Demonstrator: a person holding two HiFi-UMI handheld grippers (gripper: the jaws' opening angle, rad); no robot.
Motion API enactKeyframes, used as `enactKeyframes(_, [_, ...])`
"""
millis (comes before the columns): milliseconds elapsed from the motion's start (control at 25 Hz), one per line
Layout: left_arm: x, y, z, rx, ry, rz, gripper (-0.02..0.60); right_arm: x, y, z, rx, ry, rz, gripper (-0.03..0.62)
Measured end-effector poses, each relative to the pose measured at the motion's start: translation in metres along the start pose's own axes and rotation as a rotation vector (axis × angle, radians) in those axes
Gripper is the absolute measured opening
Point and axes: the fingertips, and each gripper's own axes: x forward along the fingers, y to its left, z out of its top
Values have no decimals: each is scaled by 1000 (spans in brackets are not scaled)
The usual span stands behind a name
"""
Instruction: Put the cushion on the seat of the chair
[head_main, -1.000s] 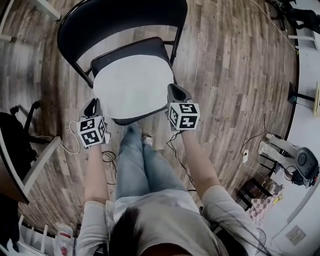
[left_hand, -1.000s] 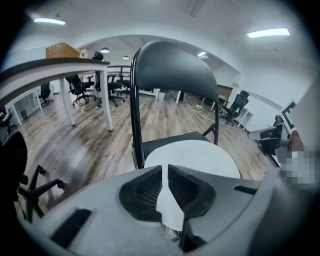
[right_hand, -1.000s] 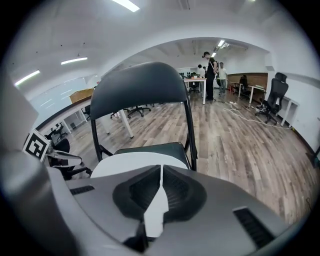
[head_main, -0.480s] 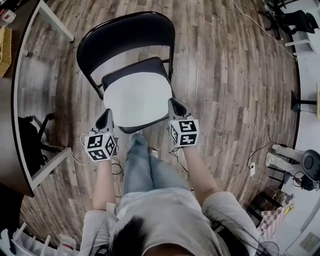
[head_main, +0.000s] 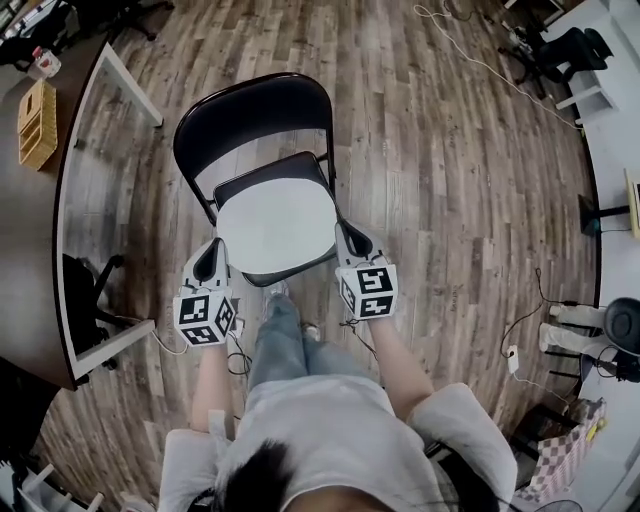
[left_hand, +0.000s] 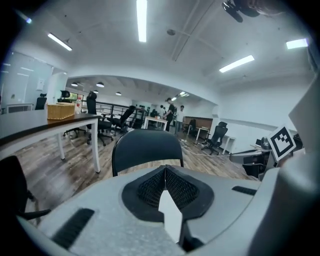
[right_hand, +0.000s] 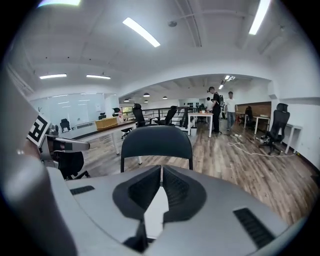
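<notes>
Grey left tongs (head_main: 212, 252) and right tongs (head_main: 346, 238) are each clamped tight on a side edge of the flat, round-cornered white cushion (head_main: 277, 222). It is spread over the seat of the black metal chair (head_main: 255, 115), and the seat's rim shows around it. Right of the chair the wood-plank floor (head_main: 450, 200) lies open, and a dark bench (head_main: 40, 230) stands to the left. The grip is unchanged since half a second ago, and the chair now sits lower in the head view.

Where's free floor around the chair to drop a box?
Bare wood floor between the chair and the office chair. Narrower strip toward the table. Seat taken by the cushion; left gripper and right gripper flank it.
</notes>
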Motion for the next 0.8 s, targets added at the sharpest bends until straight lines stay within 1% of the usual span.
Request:
enactKeyframes(200, [-30, -24, 39, 48, -78, -3, 12, -33, 3, 27, -12, -59, 6, 20])
enactKeyframes(360, [-50, -42, 65, 54, -134, -7, 12, -57, 4, 48, -16, -109, 12, 20])
enactKeyframes(560, [-72, -56, 87, 47, -176, -3, 12, -85, 7, 72, -53, -161, 13, 20])
enactKeyframes(800, [-95, -73, 105, 69, -225, 0, 12, -119, 8, 92, -77, -221, 6, 20])
